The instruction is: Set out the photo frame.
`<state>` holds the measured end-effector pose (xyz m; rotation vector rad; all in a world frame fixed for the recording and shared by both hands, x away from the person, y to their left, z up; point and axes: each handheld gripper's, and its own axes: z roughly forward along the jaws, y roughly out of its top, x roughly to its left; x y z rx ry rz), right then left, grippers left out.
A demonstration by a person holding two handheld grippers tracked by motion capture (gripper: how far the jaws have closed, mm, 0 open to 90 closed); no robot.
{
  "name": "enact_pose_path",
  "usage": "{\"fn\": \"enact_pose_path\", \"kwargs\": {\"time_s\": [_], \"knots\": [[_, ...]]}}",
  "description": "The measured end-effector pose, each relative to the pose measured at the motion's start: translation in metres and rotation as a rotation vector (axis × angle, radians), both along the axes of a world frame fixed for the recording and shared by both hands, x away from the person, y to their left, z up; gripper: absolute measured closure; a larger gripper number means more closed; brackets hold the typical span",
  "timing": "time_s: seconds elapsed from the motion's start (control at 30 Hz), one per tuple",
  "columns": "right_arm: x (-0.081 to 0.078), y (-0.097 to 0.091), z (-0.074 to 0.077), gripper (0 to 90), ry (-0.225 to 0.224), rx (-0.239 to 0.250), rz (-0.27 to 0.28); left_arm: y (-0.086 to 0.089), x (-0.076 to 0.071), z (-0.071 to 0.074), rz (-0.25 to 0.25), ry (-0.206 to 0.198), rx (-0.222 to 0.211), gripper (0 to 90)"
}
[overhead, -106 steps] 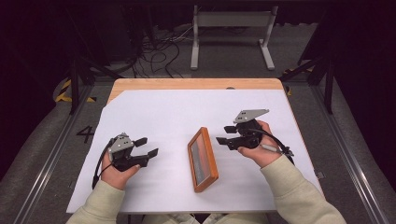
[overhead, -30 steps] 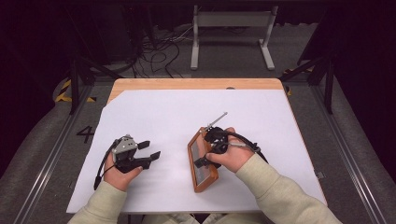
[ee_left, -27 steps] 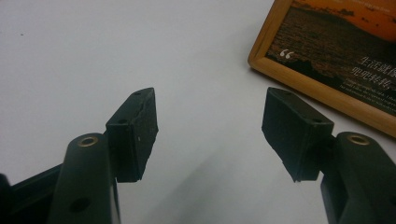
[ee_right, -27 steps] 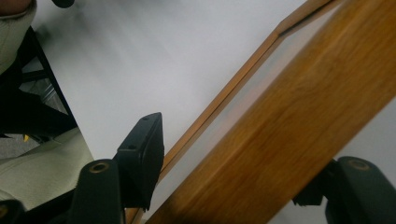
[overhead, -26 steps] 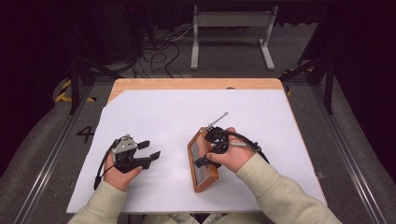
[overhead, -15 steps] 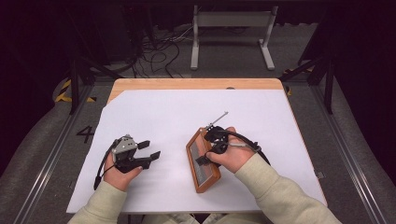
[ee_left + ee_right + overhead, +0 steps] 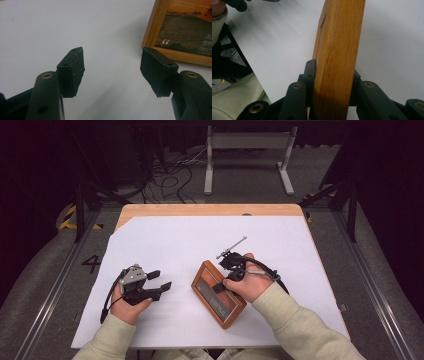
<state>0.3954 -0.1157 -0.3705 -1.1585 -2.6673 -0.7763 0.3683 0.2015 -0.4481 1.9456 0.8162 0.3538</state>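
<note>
Brown wooden picture frame (image 7: pixel 218 293) near the middle of the white table sheet (image 7: pixel 170 240), pinched tight on its edge by right gripper (image 7: pixel 226 281). Left gripper (image 7: pixel 159 284) resting nearby, jaws wide apart, holding nothing.

I see the picture frame (image 7: pixel 218 293) lying on the table (image 7: pixel 210 210) toward its near edge, right of centre; my left hand-held gripper (image 7: pixel 159 285) sits just left of it, apart, my right hand-held gripper (image 7: pixel 222 284) over its right side
</note>
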Motion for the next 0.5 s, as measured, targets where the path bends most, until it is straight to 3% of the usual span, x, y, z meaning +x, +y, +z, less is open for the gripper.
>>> {"fn": "enact_pose_path", "kwargs": {"time_s": [0.27,0.5], "knots": [[0.004,-0.005,0.017,71.4,-0.034,-0.013,0.044,0.001,-0.001,0.0,0.004,-0.005,-0.003,36.6],[0.018,-0.013,0.046,71.5,-0.104,-0.017,0.157,0.007,-0.006,0.0,0.022,0.003,-0.003,36.6]]}}
